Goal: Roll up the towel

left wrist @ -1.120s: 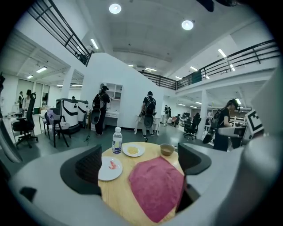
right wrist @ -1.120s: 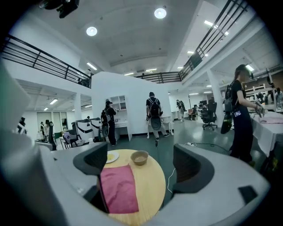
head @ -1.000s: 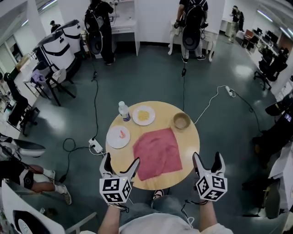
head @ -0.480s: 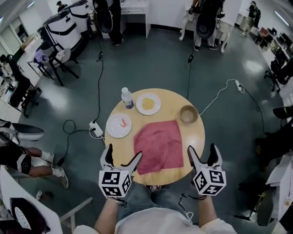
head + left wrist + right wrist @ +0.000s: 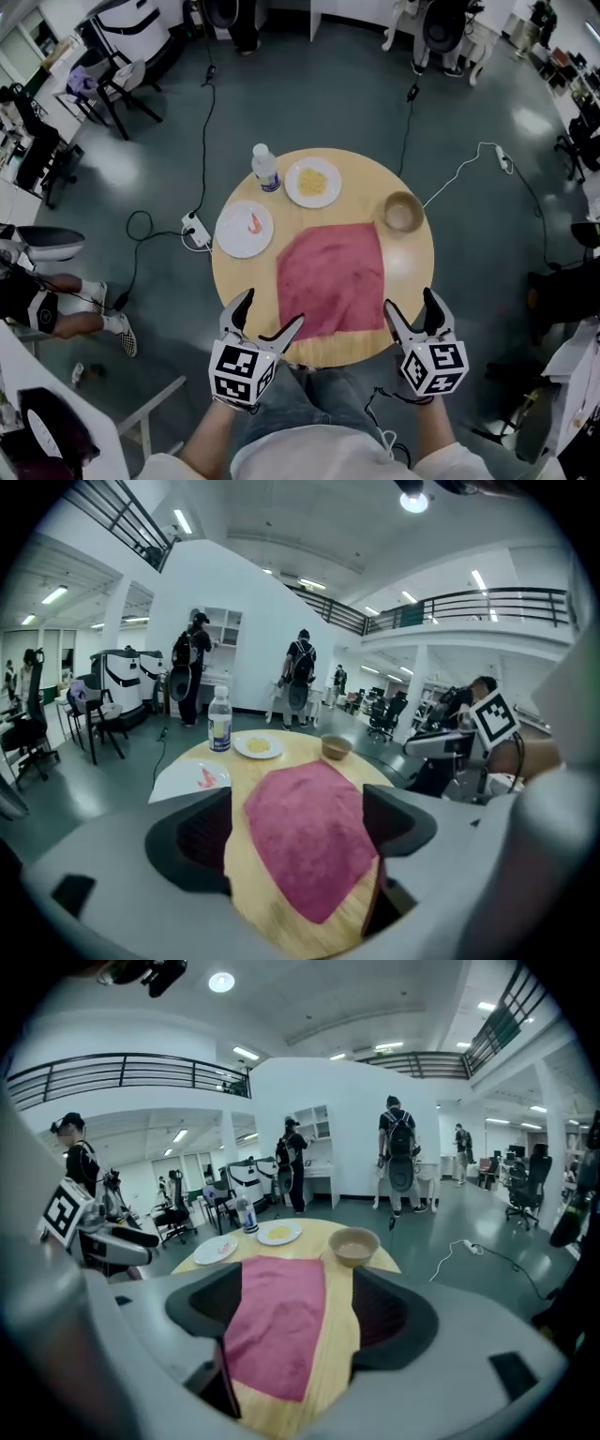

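Currently, step in hand: approach, no roll begun.

Item: flat square red cloth towel (image 5: 330, 277), spread on the round pale wooden table (image 5: 412, 281), its near edge at the rim closest to me.

Left gripper (image 5: 272, 309): jaws apart, just been narrowing, nothing between the pads. The towel's near left corner lies just ahead.

Right gripper (image 5: 411, 300): likewise spread, just been narrowing, empty. The near right corner lies ahead, toward its inner side.

Next move, as I judge it: pinch the near edge at both corners and turn it over evenly, away from me.
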`<state>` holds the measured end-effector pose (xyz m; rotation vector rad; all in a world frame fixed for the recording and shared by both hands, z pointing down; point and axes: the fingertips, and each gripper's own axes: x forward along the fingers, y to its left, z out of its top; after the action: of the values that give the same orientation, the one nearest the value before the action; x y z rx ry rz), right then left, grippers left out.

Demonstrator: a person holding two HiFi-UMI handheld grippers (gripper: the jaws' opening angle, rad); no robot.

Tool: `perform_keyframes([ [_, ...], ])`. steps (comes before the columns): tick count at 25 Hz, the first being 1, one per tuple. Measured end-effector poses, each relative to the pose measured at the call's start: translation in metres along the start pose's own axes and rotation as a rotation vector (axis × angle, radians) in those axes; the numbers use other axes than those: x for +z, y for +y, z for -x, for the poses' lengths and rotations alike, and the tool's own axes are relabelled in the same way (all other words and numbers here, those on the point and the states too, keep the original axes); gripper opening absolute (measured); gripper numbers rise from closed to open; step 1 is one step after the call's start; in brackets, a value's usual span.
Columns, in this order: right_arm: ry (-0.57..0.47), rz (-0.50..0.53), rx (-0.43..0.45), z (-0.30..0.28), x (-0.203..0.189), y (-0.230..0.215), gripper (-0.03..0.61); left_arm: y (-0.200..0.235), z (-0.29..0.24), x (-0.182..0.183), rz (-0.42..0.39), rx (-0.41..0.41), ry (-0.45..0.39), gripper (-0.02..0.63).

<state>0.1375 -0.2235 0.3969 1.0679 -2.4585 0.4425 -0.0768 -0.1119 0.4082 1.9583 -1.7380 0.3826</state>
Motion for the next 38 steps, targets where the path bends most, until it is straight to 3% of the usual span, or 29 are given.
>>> perform_keyframes([
  [9, 0.232, 0.153, 0.194, -0.014, -0.064, 0.017, 0.261, -0.035, -0.015, -0.063, -0.181, -0.184, 0.209, 0.287],
  [18, 0.388, 0.410, 0.375, -0.013, -0.107, 0.027, 0.196, -0.051, -0.014, -0.123, -0.417, -0.337, 0.435, 0.209],
  [25, 0.484, 0.590, 0.543, -0.007, -0.138, 0.032, 0.170, -0.054, -0.020, -0.148, -0.570, -0.397, 0.521, 0.173],
  [31, 0.547, 0.744, 0.608, -0.011, -0.153, 0.028, 0.124, -0.050, -0.019, -0.164, -0.688, -0.431, 0.584, 0.140],
  [38, 0.600, 0.878, 0.668, -0.019, -0.167, 0.027, 0.087, -0.049, -0.024, -0.170, -0.725, -0.445, 0.606, 0.110],
])
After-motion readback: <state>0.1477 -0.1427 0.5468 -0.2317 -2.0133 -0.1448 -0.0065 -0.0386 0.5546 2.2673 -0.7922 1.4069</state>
